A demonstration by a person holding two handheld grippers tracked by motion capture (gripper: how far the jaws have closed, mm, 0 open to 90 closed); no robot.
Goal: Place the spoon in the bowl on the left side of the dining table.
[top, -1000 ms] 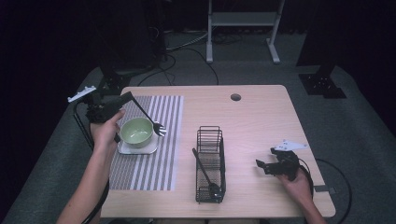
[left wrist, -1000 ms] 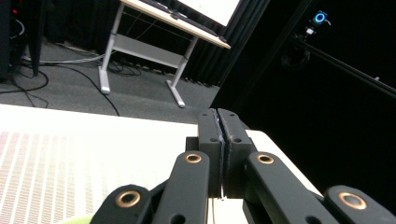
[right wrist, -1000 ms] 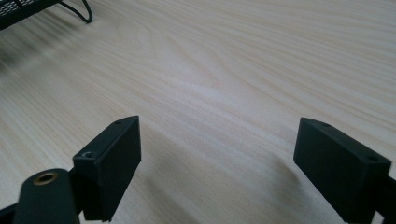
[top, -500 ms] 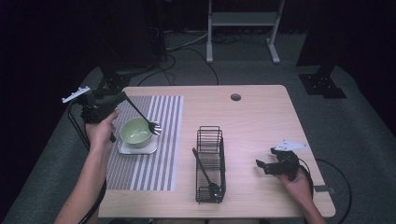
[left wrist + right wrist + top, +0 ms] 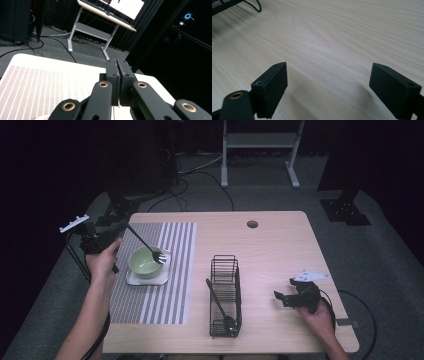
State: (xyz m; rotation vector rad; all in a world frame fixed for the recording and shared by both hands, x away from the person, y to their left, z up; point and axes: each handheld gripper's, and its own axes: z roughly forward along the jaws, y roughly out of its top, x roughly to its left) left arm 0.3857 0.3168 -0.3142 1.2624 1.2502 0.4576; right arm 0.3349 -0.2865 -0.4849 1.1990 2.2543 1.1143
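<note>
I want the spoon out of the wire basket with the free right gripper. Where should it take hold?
Probably the handle's upper end: the spoon leans with its bowl down in the basket. Bring the open right gripper from above, clear of the wires.

Bright table — surroundings dim, perhaps underexposed

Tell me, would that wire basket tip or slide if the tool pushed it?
The wire basket looks open-meshed, so probably light and likely to slide on the smooth table. It is narrow and tall, so a high sideways push might tip it.
</note>
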